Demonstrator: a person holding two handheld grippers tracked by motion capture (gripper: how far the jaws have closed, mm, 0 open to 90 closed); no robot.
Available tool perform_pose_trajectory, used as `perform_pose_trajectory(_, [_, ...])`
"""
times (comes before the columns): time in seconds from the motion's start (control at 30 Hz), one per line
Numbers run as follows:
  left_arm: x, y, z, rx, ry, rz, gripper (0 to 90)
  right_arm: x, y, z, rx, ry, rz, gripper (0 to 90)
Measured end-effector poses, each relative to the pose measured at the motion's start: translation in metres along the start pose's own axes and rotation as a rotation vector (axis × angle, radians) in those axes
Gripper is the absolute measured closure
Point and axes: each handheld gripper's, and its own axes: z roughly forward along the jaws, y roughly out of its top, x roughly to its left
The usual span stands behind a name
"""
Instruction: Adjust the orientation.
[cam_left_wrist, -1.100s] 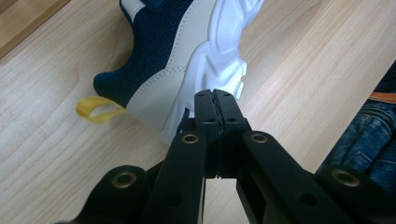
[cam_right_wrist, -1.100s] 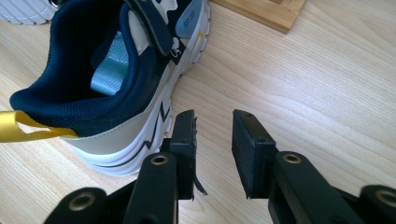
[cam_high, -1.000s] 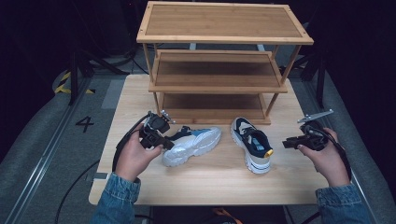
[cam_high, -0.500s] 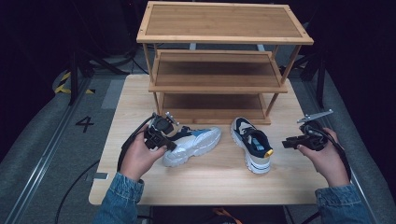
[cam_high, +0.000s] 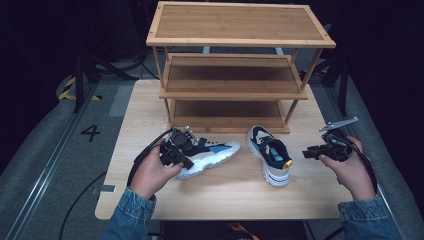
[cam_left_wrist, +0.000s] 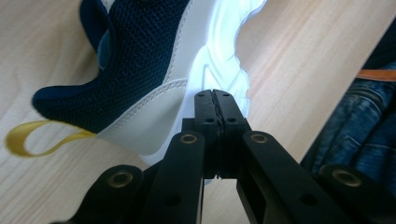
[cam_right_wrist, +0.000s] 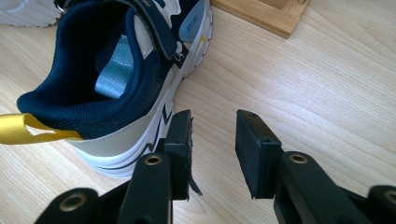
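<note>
Left gripper (cam_left_wrist: 215, 100) fingers shut, empty; right gripper (cam_right_wrist: 212, 135) fingers opening by shoe (cam_right_wrist: 121, 70), label perhaps unreadable.

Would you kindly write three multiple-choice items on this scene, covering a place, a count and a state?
1. Where does the navy-and-white sneaker beside the right gripper stand?
A. on the rack's top shelf
B. on the light wooden table
C. on the floor

2. How many shelves has the bamboo shoe rack?
A. two
B. three
C. five

3. How do the left gripper's jaws stand?
A. closed together
B. wide apart
C. clamped on a yellow loop

Answers: 1 B, it rests on the tabletop before the rack; 2 B, three boards are stacked; 3 A, the pads meet with nothing between them.
</note>
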Motion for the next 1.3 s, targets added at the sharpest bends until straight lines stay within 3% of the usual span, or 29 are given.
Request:
perform_pose_trajectory(0.1, [-0.002, 0.001, 0.001, 0.006, -0.002, 0.002, 89.6, 0.0, 0.0, 0.002, 0.006, 0.001, 0.0, 67.3])
perform_pose_trajectory(0.27, [-0.007, 0.002, 0.005, 0.027, -0.052, 0.021, 89.4, 0.001, 0.001, 0.004, 0.013, 0.005, -0.003, 67.0])
perform_pose_trajectory(0.37, [-0.013, 0.004, 0.008, 0.043, -0.066, 0.031, 83.8, 0.001, 0.001, 0.006, 0.021, 0.007, -0.005, 66.7])
perform_pose_trajectory(0.57, [-0.037, 0.011, 0.011, 0.101, -0.008, 0.096, 72.9, 0.002, 0.001, 0.007, 0.017, 0.006, -0.007, 64.3])
perform_pose_trajectory(0.63, [-0.044, 0.013, 0.009, 0.095, -0.013, 0.114, 71.4, 0.002, 0.001, 0.007, 0.016, 0.007, -0.007, 63.8])
perform_pose_trajectory(0.7, [-0.049, 0.013, 0.002, 0.057, -0.056, 0.133, 72.8, 0.003, 0.001, 0.006, 0.013, 0.001, -0.008, 63.7])
perform_pose_trajectory(0.73, [-0.051, 0.013, -0.002, 0.036, -0.058, 0.143, 71.7, 0.002, 0.001, 0.006, 0.011, 0.004, -0.008, 63.6])
perform_pose_trajectory(0.8, [-0.052, 0.014, -0.006, 0.009, -0.018, 0.137, 71.0, 0.002, 0.0, 0.006, 0.009, 0.002, -0.008, 63.0])
perform_pose_trajectory(0.87, [-0.05, 0.014, -0.005, -0.005, -0.008, 0.134, 70.4, 0.002, 0.0, 0.006, 0.01, 0.001, -0.007, 62.8])
perform_pose_trajectory(0.97, [-0.046, 0.016, -0.002, -0.015, 0.025, 0.123, 65.9, 0.002, 0.0, 0.007, 0.013, 0.001, -0.007, 62.0])
perform_pose_trajectory(1.0, [-0.043, 0.018, 0.002, -0.019, 0.057, 0.117, 61.3, 0.002, -0.001, 0.007, 0.011, 0.001, -0.006, 61.2])
perform_pose_trajectory(1.2, [-0.038, 0.025, 0.017, 0.009, 0.086, 0.124, 57.7, 0.001, -0.005, 0.006, 0.012, -0.005, -0.002, 59.9])
perform_pose_trajectory(1.3, [-0.036, 0.03, 0.029, 0.029, 0.074, 0.126, 63.8, 0.0, -0.008, 0.005, 0.012, -0.01, 0.002, 58.0])
